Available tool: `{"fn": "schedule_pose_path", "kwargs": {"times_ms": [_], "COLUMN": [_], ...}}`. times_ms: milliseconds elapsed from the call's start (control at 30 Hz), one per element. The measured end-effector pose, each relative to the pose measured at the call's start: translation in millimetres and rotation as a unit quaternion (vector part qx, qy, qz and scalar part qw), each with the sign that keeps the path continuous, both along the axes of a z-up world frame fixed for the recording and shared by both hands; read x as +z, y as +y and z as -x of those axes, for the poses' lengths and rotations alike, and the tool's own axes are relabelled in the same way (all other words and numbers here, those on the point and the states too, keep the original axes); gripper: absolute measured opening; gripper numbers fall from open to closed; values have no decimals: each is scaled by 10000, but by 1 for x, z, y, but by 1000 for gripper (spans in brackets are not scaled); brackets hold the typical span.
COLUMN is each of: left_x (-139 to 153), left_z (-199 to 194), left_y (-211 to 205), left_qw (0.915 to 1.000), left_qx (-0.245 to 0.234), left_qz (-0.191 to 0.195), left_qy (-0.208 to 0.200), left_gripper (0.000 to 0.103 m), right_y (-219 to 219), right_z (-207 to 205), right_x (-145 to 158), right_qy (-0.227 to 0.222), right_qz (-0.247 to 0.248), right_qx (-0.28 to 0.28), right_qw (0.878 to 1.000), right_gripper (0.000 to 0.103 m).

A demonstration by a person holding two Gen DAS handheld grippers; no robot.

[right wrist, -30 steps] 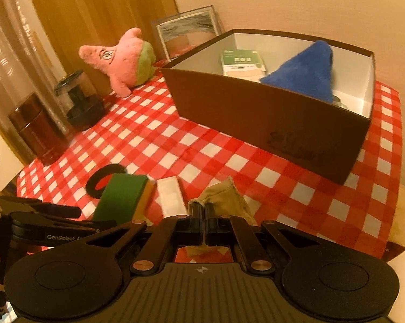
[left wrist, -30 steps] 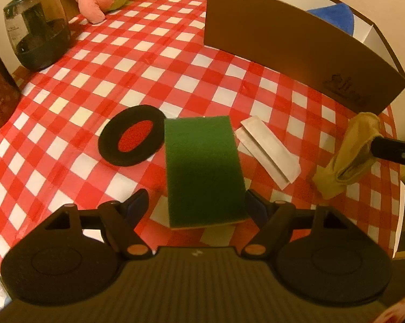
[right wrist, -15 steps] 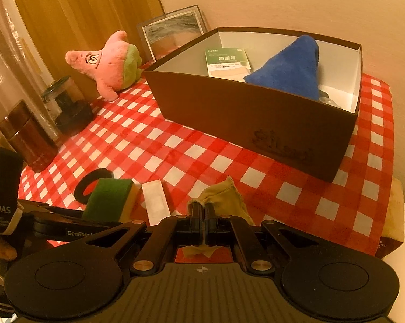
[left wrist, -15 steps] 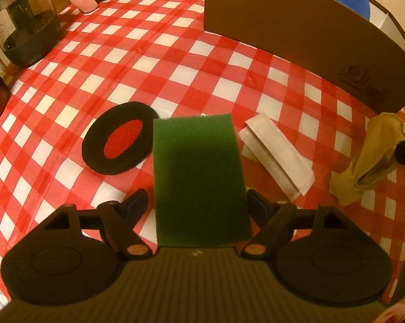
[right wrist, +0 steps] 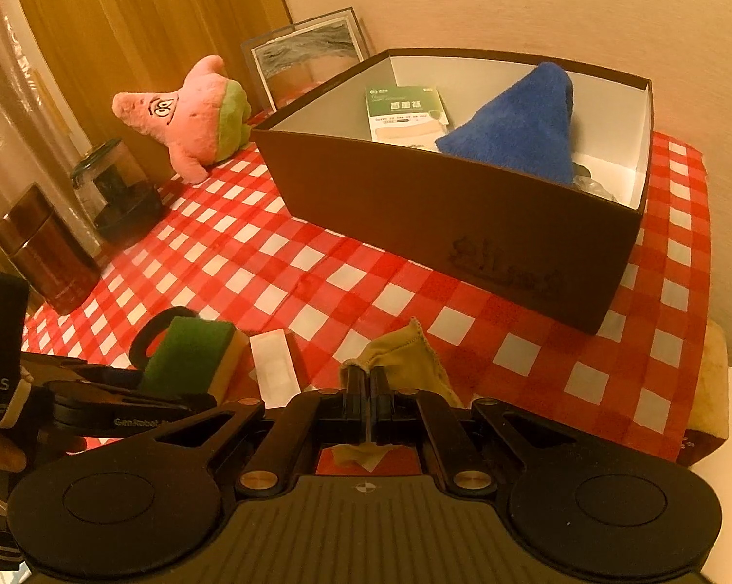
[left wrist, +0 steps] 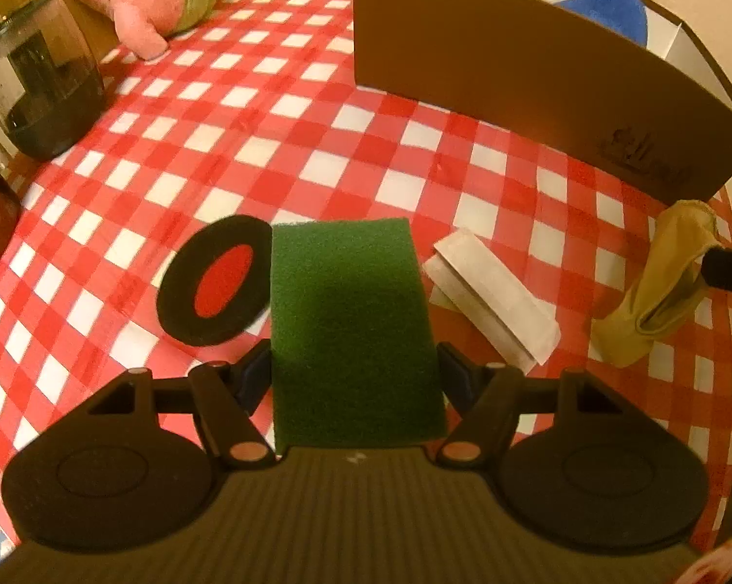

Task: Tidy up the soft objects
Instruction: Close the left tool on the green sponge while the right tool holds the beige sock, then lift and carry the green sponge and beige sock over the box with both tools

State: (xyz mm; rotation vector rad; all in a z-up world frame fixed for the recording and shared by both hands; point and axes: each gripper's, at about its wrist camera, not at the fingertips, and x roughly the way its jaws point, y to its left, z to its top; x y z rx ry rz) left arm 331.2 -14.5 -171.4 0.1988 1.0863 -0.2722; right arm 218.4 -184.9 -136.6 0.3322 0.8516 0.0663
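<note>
**Currently: box part-filled, both grippers engaged with soft items**

Container: brown cardboard box [right wrist: 453, 214], white inside, open top, standing at the far right of the table. Inside it: a blue plush cloth [right wrist: 521, 121] heaped against the near wall, a green-and-white packet [right wrist: 405, 112] leaning on the back wall, and something dark in the right corner, too hidden to identify.

Left gripper [left wrist: 354, 374]: jaws have just been closing; the green sponge [left wrist: 351, 321] sits between them with both pads against its sides, its far end still down on the cloth.

Right gripper [right wrist: 368, 379]: fully closed, pinching a tan cloth [right wrist: 405, 355] that hangs crumpled onto the table in front of the box.

Surface: red-and-white checked tablecloth [left wrist: 278, 146]. A black ring pad [left wrist: 215, 282] lies just left of the sponge, a white folded strip [left wrist: 492, 297] just right of it.

Room: pink star plush [right wrist: 191, 117] and framed picture [right wrist: 307, 58] at the far edge; a clear jar [right wrist: 113, 190] and a brown canister [right wrist: 45, 248] on the left; wooden panelling and beige wall behind.
</note>
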Motion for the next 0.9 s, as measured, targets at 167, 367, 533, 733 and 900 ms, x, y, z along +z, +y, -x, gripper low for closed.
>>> {"fn": "schedule_pose_path", "kwargs": {"times_ms": [167,367,533,733,900], "left_x": [9,20,34,56,76], "left_z": [2,7,12,15,13], "left_y": [4,7,9,10,10], "left_qw": [10000,9998,9995,9986,9975], "left_qx": [13,-10,-80,-160,-221], "left_qz": [22,68,117,213,327], "left_qy": [-91,-184,-290,-459,-586], "left_gripper": [69,69,69,69,69], "right_y": [0,2,1,1,-2], "right_z": [3,7,10,14,14], "right_x": [3,9,14,27,40], "right_qy": [-47,-113,-192,-323,-468], "right_qz": [6,12,10,23,43], "right_qx": [9,16,47,77,95], "right_qw": [10000,9999,9998,9994,9989], "right_gripper": [2,2,2,2,2]}}
